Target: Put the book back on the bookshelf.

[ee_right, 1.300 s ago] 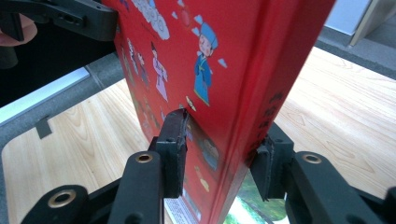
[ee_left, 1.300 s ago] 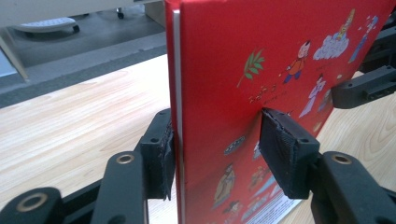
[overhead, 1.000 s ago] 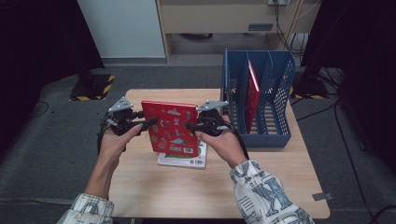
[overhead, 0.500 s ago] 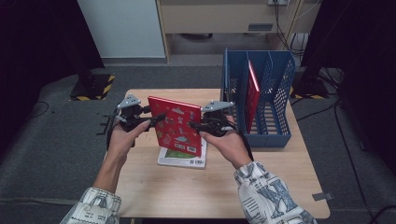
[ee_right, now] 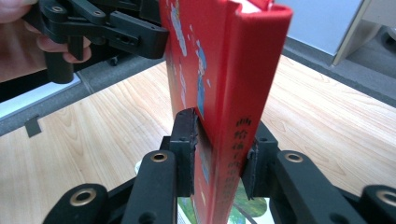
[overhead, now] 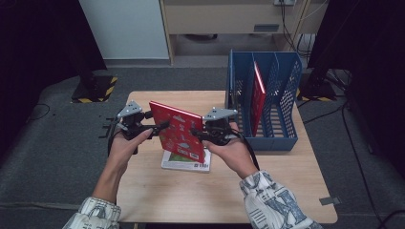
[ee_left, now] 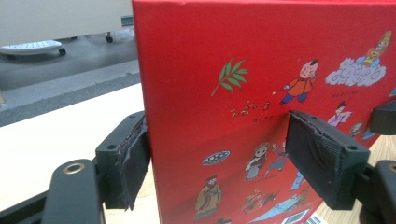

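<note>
The person has a red book [overhead: 177, 131] lifted off the surface [overhead: 286, 191], held between 2 hand-held grippers. The right hand-held gripper [overhead: 199, 134] is closed on the spine edge; in its own view the 2 jaws press on either side of the book near the bottom of the spine, with printed characters running up it. The left hand-held gripper [overhead: 160, 128] has the opposite edge: in the left gripper view 1 pad lies flat on the illustrated cover and the other sits behind the edge, so it looks clamped on the book too.

The book is tilted, its top corner leaning away from the person, cover facing the left hand. It hangs above a second book [overhead: 186, 162] lying flat on the surface.

What matters for the next move is that the blue file rack [overhead: 286, 102] stands to the right of the book, just beyond the right hand. Another red book [overhead: 258, 93] is already upright in 1 of its slots. My guess is the held book goes there as well, and the right hand is the nearer one to carry it, spine kept vertical.
</note>
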Tool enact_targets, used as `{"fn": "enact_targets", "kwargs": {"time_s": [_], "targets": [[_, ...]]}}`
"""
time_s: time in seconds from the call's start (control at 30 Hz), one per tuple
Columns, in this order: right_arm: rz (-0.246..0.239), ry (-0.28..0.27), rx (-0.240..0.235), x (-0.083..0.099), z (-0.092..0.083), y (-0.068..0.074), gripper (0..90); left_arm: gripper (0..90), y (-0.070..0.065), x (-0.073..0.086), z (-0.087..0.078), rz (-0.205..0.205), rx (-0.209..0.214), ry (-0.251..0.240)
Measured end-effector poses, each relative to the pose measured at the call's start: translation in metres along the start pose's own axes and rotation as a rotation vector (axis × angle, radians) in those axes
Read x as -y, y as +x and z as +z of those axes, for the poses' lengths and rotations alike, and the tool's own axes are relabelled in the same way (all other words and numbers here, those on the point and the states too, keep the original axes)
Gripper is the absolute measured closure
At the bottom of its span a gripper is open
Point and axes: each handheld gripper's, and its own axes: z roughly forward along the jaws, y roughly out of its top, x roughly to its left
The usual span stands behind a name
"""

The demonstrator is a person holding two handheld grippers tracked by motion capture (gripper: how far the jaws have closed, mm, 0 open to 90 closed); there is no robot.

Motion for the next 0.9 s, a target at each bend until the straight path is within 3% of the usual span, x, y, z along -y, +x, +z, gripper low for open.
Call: {"fn": "enact_targets", "kwargs": {"time_s": [0.23,0.43,0.7,0.9], "targets": [[-0.013,-0.011,-0.016,-0.001,0.002,0.004,67.4,20.2,-0.002,0.0,0.0,0.002,0.005,0.001],[-0.038,-0.02,-0.032,-0.003,0.007,0.007,58.2,19.6,-0.003,0.001,0.0,0.0,0.002,-0.006],[-0.033,-0.042,-0.075,-0.008,0.013,0.002,47.7,19.2,-0.004,0.001,0.001,0.004,-0.003,-0.006],[-0.029,-0.059,-0.063,-0.011,0.015,-0.005,58.7,19.1,-0.004,0.002,0.001,0.001,-0.003,-0.013]]}}
